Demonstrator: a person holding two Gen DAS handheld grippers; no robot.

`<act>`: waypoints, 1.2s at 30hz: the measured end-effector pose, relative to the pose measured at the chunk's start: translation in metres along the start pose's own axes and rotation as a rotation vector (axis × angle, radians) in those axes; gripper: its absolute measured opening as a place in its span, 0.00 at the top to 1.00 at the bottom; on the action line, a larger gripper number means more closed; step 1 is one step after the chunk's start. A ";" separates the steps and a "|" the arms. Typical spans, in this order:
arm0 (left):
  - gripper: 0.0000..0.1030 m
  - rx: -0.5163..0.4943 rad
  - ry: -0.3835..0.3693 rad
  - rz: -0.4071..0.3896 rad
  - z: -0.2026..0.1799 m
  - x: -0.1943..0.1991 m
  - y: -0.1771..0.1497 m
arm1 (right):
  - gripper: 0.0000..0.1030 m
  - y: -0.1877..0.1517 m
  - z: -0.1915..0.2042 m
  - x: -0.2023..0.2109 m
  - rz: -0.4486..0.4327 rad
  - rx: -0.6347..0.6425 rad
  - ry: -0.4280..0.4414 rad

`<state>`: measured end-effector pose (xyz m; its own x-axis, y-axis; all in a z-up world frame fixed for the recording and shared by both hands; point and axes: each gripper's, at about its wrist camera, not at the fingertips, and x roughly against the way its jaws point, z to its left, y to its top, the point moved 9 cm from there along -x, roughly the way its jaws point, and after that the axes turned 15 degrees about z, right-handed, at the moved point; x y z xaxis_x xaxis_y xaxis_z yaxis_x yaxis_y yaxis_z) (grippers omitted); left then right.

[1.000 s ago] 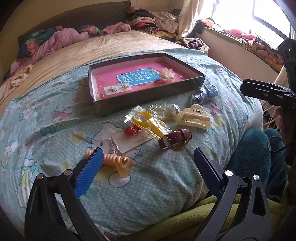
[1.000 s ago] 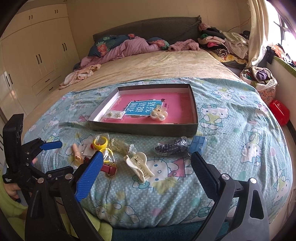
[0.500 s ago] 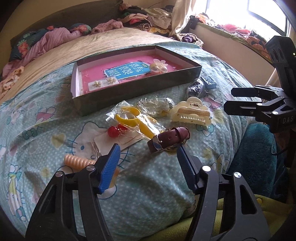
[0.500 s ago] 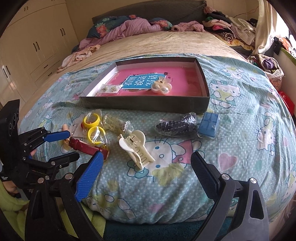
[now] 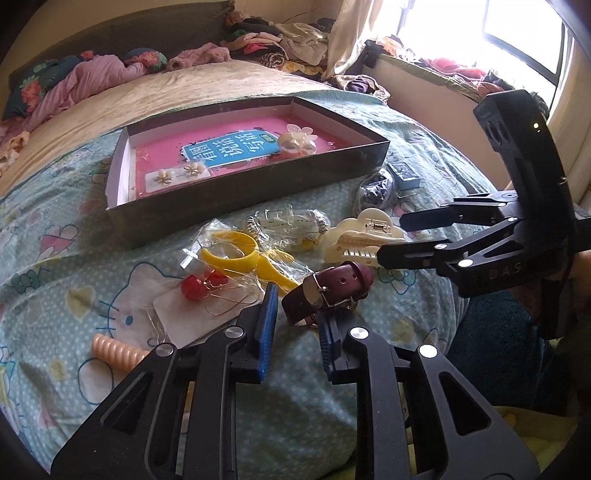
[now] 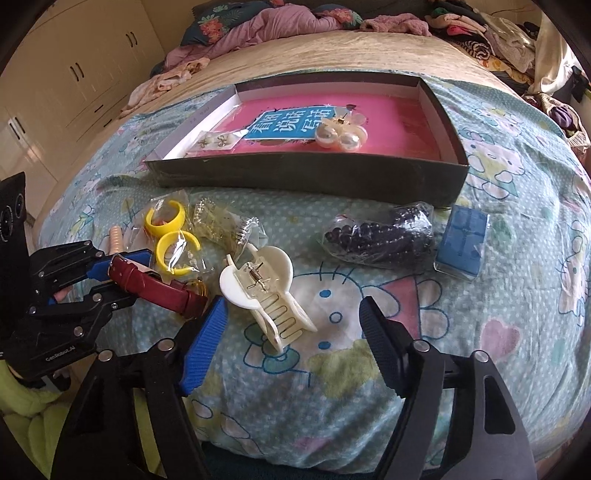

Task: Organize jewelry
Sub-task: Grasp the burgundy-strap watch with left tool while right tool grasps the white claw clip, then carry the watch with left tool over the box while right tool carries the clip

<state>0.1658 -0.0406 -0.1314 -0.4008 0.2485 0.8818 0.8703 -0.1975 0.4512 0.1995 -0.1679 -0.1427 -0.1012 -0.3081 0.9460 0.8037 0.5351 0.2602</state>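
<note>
Maroon strap bracelet (image 5: 328, 291) on bed's cartoon-cat sheet (image 6: 517, 258), near edge, in front of open box (image 5: 258, 181). Left tongs (image 5: 295, 314) closing w/ strap end between the blue pads, pads on it. Right tongs (image 6: 291, 325) half-wide, closing around cream claw clip (image 6: 266, 291), not touching. Yellow rings (image 6: 171, 236) bagged beside.

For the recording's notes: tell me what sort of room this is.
Almost certainly a bedroom in a home. The items lie on a bed with a cartoon-cat quilt, crumpled bedding and clothes are heaped at its far end, and built-in wardrobes line the wall.
</note>
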 end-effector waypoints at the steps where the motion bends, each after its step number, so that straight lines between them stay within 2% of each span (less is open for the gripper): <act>1: 0.89 0.000 -0.005 -0.002 0.000 0.001 0.000 | 0.40 0.001 0.003 -0.003 0.007 0.015 -0.003; 3: 0.91 0.003 -0.015 -0.006 0.001 0.003 0.000 | 0.56 0.003 0.009 -0.008 0.015 0.045 -0.009; 4: 0.91 0.005 -0.019 -0.007 0.001 0.005 0.000 | 0.61 0.003 0.011 -0.009 0.017 0.058 -0.009; 9: 0.95 0.010 -0.033 -0.014 0.001 0.010 -0.003 | 0.73 0.001 0.017 -0.001 -0.027 0.085 -0.002; 12: 0.96 0.005 -0.037 -0.023 -0.001 0.016 -0.005 | 0.75 -0.002 0.014 0.013 -0.071 0.063 0.007; 24: 0.96 0.003 -0.034 -0.080 -0.004 0.051 0.006 | 0.75 -0.012 -0.005 0.063 -0.212 -0.020 0.018; 36: 0.96 0.025 -0.005 -0.114 0.005 0.063 0.028 | 0.75 -0.009 -0.005 0.091 -0.287 -0.023 0.026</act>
<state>0.1665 -0.0255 -0.0636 -0.4965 0.2725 0.8242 0.8258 -0.1443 0.5452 0.1857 -0.2048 -0.0599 -0.3118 -0.4646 0.8288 0.7573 0.4053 0.5121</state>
